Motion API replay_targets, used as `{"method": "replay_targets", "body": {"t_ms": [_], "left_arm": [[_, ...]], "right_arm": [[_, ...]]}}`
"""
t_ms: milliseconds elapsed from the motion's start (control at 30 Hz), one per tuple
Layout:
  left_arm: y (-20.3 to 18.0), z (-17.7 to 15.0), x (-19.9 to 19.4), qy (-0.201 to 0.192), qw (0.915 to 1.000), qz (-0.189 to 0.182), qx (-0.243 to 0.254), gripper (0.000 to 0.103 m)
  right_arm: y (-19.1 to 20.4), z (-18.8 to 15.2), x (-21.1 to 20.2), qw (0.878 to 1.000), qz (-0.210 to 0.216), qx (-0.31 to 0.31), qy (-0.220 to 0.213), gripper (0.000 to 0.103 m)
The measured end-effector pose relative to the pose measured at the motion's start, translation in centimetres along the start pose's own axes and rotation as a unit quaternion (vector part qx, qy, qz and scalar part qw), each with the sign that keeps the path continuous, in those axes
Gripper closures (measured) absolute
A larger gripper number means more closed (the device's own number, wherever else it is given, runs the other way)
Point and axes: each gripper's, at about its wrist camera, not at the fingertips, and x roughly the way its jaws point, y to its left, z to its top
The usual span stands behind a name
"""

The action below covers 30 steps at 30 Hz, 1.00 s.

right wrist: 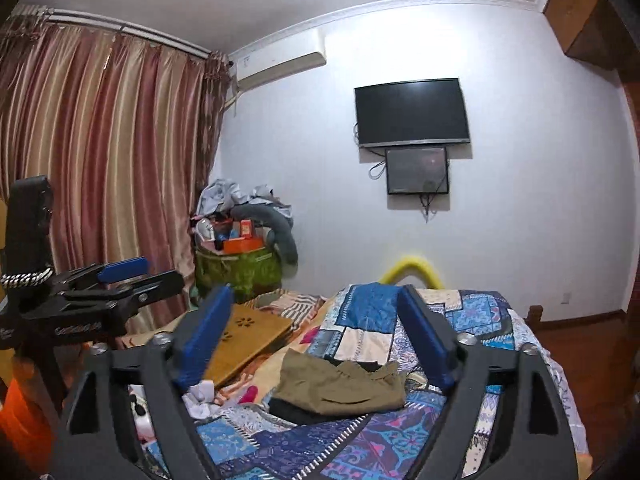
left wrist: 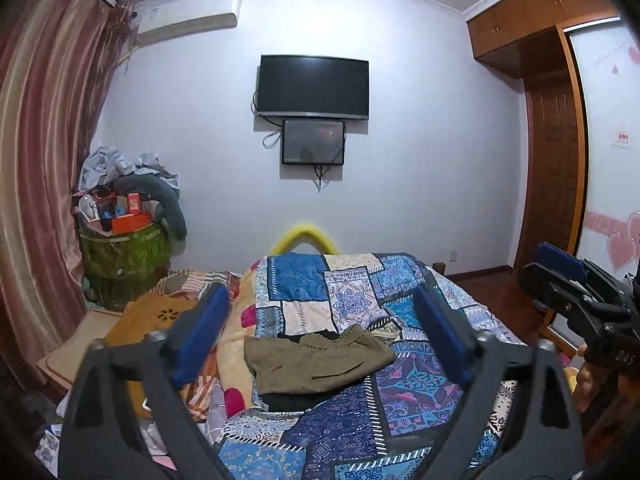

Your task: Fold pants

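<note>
Olive-green pants (left wrist: 320, 362) lie folded into a compact bundle on the patchwork quilt (left wrist: 360, 420), on top of a dark garment (left wrist: 288, 400). They also show in the right wrist view (right wrist: 340, 386). My left gripper (left wrist: 320, 332) is open and empty, held above and short of the pants. My right gripper (right wrist: 316, 336) is open and empty too, likewise raised above the bundle. The right gripper shows at the right edge of the left wrist view (left wrist: 576, 280), and the left gripper at the left of the right wrist view (right wrist: 120, 280).
A wooden lap tray (right wrist: 244, 340) lies on the bed left of the quilt. A green basket piled with clothes and boxes (left wrist: 124, 248) stands by the curtain (left wrist: 44, 160). A TV (left wrist: 312, 86) hangs on the far wall. A wardrobe (left wrist: 560, 140) is at the right.
</note>
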Motion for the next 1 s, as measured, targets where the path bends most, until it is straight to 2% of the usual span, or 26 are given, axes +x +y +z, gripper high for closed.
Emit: {"method": "replay_targets", "body": {"t_ms": [33,100,133,267,667,1000], "left_arm": [[0.0,-0.1,-0.3,-0.004,1.0,0.002,0.001,0.003],[0.0,-0.2,-0.7,-0.01,0.9999,0.007,0.002,0.0],[0.0,-0.3,-0.9,-0.012,0.9999,0.005,0.002,0.0],[0.2,-0.4,-1.4,-0.015,0.9999,0.002,-0.004,0.0],[0.4,-0.7,-1.2,-0.018,0.9998,0.0,-0.009,0.0],[0.3,-1.4,-0.1,0.0,1.0,-0.002,-0.008,0.0]], "right_arm": [[-0.1,0.0,-0.1,1.0,-0.005,0.005,-0.001,0.016],[-0.1,0.0,-0.2,1.0,-0.015,0.011,-0.001,0.002],[-0.1,0.0,-0.2,1.0,-0.022,0.012,-0.001,0.0],[0.5,-0.2,-0.5,0.999,-0.035,0.002,0.004,0.0],[0.7,-0.7,-1.2,1.0,-0.03,0.005,0.006,0.0],[0.6,-1.2,-1.0,0.999,-0.043,0.003,0.019,0.0]]}}
